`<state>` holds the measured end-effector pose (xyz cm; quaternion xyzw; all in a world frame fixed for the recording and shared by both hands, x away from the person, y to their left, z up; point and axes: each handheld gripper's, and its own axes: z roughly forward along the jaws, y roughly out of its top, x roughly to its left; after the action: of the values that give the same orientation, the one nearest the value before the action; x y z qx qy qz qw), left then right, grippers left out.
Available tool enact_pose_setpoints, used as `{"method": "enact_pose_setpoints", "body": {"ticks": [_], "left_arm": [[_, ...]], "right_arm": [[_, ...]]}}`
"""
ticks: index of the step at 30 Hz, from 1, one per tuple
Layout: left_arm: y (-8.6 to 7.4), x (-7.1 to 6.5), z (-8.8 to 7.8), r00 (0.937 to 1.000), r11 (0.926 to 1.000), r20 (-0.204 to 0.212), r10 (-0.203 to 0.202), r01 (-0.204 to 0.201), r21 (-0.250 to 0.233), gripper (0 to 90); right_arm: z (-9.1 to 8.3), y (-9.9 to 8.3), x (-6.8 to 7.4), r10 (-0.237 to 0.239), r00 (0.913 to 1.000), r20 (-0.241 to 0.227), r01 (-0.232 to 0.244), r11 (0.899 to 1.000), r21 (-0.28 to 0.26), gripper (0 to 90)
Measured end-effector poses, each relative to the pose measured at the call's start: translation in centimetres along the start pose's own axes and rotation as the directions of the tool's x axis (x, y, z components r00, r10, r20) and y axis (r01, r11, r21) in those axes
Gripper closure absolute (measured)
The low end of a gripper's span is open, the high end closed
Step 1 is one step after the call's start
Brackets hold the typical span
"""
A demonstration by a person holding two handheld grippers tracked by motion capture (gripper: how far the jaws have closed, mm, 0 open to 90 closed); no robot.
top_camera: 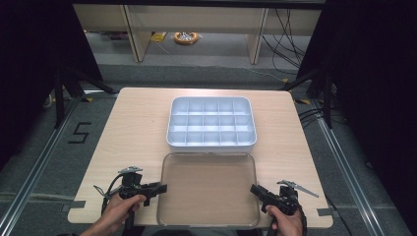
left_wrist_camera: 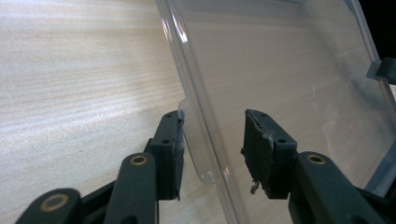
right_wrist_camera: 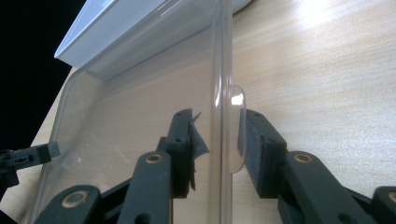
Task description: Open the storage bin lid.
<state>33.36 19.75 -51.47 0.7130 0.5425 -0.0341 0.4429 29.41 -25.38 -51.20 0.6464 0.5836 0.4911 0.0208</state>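
A clear plastic lid lies on the wooden table near its front edge. Just beyond the lid stands a white tray divided into several compartments, all bare. My left gripper is at the lid's left edge. In the left gripper view its jaws straddle the lid's rim and small tab, with a gap on the inner side. My right gripper is at the lid's right edge. Its jaws straddle the rim and tab there, and the inner pad stands off the plastic.
The table's front edge runs just behind both hands. Bare wood lies left and right of the tray. Past the table are a grey floor, desk legs, cables and dark curtains at both sides.
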Motion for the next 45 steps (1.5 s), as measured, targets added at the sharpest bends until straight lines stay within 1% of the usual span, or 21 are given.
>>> {"method": "enact_pose_setpoints", "body": {"ticks": [3, 9, 11, 13, 14, 16, 17, 19, 20, 23, 24, 26, 29, 31, 35, 37, 38, 39, 42, 43, 45], "left_arm": [[-0.1, 0.1, 0.1, 1.0000, 1.0000, 0.000, 0.004, -0.004, 0.008, 57.0], [-0.1, 0.0, 0.3, 0.9999, 0.9998, -0.005, 0.011, -0.011, 0.018, 55.6], [-0.1, 0.0, 0.3, 0.9998, 0.9996, -0.008, 0.021, -0.021, 0.017, 55.4], [-0.1, -0.1, 0.3, 0.9995, 0.9994, -0.011, 0.030, -0.029, 0.016, 55.0], [-0.1, -0.2, 0.3, 0.9992, 0.9992, -0.012, 0.038, -0.038, 0.017, 54.6], [-0.1, -0.3, 0.3, 0.9988, 0.9988, -0.016, 0.047, -0.047, 0.015, 53.8], [-0.1, -0.3, 0.4, 0.9985, 0.9985, -0.017, 0.052, -0.051, 0.016, 52.5], [-0.2, -0.5, 0.3, 0.9972, 0.9975, -0.028, 0.069, -0.069, 0.018, 51.0], [-0.2, -0.5, 0.3, 0.9967, 0.9971, -0.033, 0.074, -0.074, 0.015, 48.9], [0.1, -0.5, -0.1, 0.9934, 0.9949, -0.056, 0.100, -0.101, -0.009, 45.1], [0.2, -0.4, -0.3, 0.9925, 0.9941, -0.061, 0.106, -0.107, -0.020, 45.1], [0.3, -0.5, -0.5, 0.9929, 0.9943, -0.063, 0.102, -0.103, -0.027, 44.8], [0.2, -0.3, -0.6, 0.9923, 0.9936, -0.057, 0.109, -0.111, -0.023, 44.3], [0.2, -0.3, -0.6, 0.9932, 0.9941, -0.050, 0.105, -0.106, -0.023, 44.0], [0.3, -0.3, -0.7, 0.9944, 0.9947, -0.041, 0.097, -0.098, -0.030, 42.6], [0.4, -0.2, -0.7, 0.9948, 0.9950, -0.039, 0.094, -0.095, -0.030, 41.0], [0.4, -0.2, -0.7, 0.9954, 0.9953, -0.035, 0.089, -0.090, -0.034, 40.8], [0.5, -0.2, -0.7, 0.9953, 0.9952, -0.033, 0.091, -0.092, -0.032, 40.3], [0.5, -0.3, -0.7, 0.9946, 0.9944, -0.032, 0.099, -0.100, -0.035, 38.6], [0.6, -0.3, -0.8, 0.9942, 0.9940, -0.031, 0.103, -0.104, -0.035, 37.9], [0.7, -0.3, -0.8, 0.9959, 0.9948, -0.021, 0.088, -0.089, -0.049, 35.7]], "right_arm": [[0.4, -0.1, 0.1, 0.034, 0.9994, 0.008, -0.034, 0.999, 0.001, 65.7], [0.4, -0.1, -0.1, 0.002, 0.9994, 0.035, -0.003, 1.000, 0.026, 63.5], [0.6, -0.1, 0.0, 0.041, 0.9987, 0.031, -0.042, 0.999, 0.033, 63.5], [0.8, -0.1, -0.5, -0.014, 0.9990, 0.042, 0.012, 0.999, 0.034, 63.1], [0.7, -0.2, -0.2, 0.031, 0.9990, 0.032, -0.032, 0.999, 0.036, 62.8], [0.7, -0.2, -0.1, 0.039, 0.9987, 0.032, -0.041, 0.998, 0.046, 62.2], [0.7, 0.0, -0.7, -0.044, 0.9985, 0.031, 0.043, 0.998, 0.045, 61.5], [0.9, 0.0, -0.2, 0.038, 0.9977, 0.057, -0.041, 0.998, 0.050, 60.1], [0.9, 0.0, -0.3, 0.035, 0.9986, 0.039, -0.037, 0.998, 0.048, 58.3], [0.8, 0.2, -0.5, -0.010, 0.9970, 0.077, 0.009, 1.000, 0.009, 52.5], [0.6, 0.4, -0.4, 0.007, 0.9971, 0.076, -0.007, 1.000, -0.003, 52.3], [0.4, 0.6, -0.3, -0.032, 0.9977, 0.059, 0.035, 0.999, -0.036, 51.6], [0.2, 0.7, 0.1, -0.004, 0.9988, 0.048, 0.005, 1.000, -0.027, 50.7], [0.3, 0.6, -0.2, -0.027, 0.9991, 0.034, 0.028, 0.999, -0.033, 50.1], [0.3, 0.6, 0.0, -0.006, 0.9998, 0.019, 0.007, 1.000, -0.027, 47.8], [0.3, 0.7, 0.1, -0.015, 0.9991, 0.039, 0.016, 1.000, -0.021, 46.0], [0.3, 0.8, -0.2, -0.068, 0.9974, 0.025, 0.069, 0.997, -0.029, 45.3], [0.4, 0.8, 0.0, -0.034, 0.9993, 0.015, 0.035, 0.999, -0.035, 44.2], [0.3, 0.9, 0.1, -0.040, 0.9988, 0.029, 0.041, 0.999, -0.034, 41.4], [0.2, 1.0, -0.1, -0.080, 0.9962, 0.035, 0.082, 0.995, -0.049, 40.2], [0.1, 1.1, 0.0, -0.098, 0.9946, 0.034, 0.100, 0.994, -0.051, 38.5]]}}
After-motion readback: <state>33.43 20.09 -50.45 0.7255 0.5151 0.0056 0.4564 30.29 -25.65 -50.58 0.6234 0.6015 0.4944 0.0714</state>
